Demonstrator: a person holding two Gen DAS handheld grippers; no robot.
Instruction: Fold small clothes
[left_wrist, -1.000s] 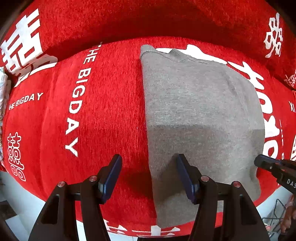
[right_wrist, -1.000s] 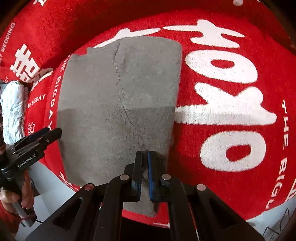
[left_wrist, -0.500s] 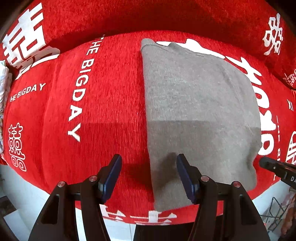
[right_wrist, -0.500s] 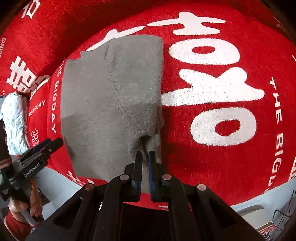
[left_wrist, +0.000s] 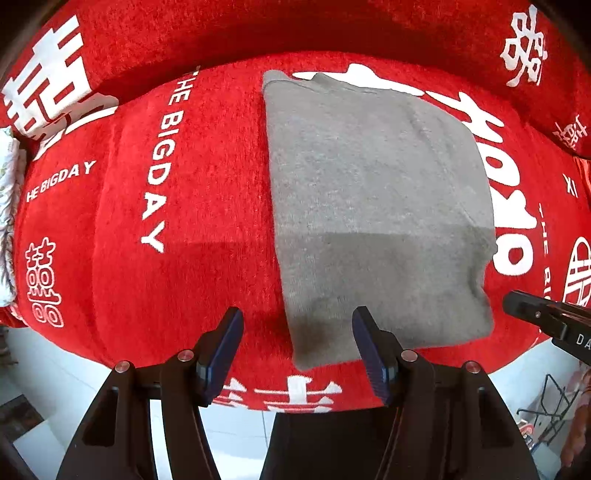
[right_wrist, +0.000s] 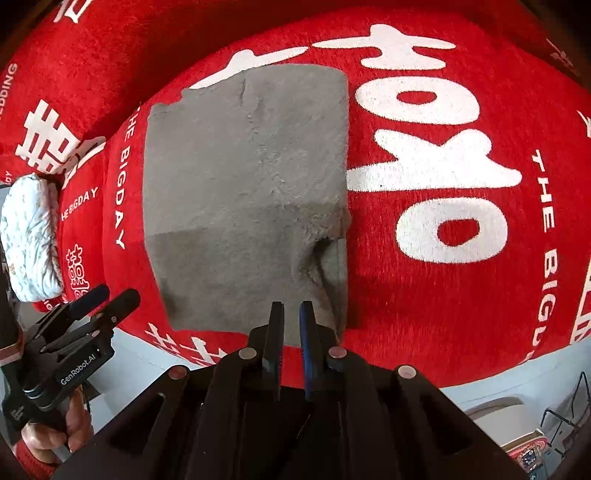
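Note:
A grey knitted garment (left_wrist: 373, 206) lies folded into a rectangle on the red cloth; in the right wrist view it (right_wrist: 240, 192) fills the middle left. My left gripper (left_wrist: 295, 347) is open and empty, held above the garment's near left corner; it also shows in the right wrist view (right_wrist: 99, 299). My right gripper (right_wrist: 291, 325) has its jaws parted by a narrow gap, with nothing between them, above the garment's near right corner, where the fabric is rumpled. Its tip shows at the right of the left wrist view (left_wrist: 517, 302).
The red cloth (left_wrist: 110, 221) with white lettering covers the whole surface and rises at the back. A white patterned bundle (right_wrist: 29, 236) lies at its left edge. Pale floor (left_wrist: 55, 369) shows below the near edge, with a wire rack (left_wrist: 550, 406) at the right.
My right gripper has let go of the garment's near right edge and opened slightly. Both grippers have drawn back towards the near edge. The garment lies still.

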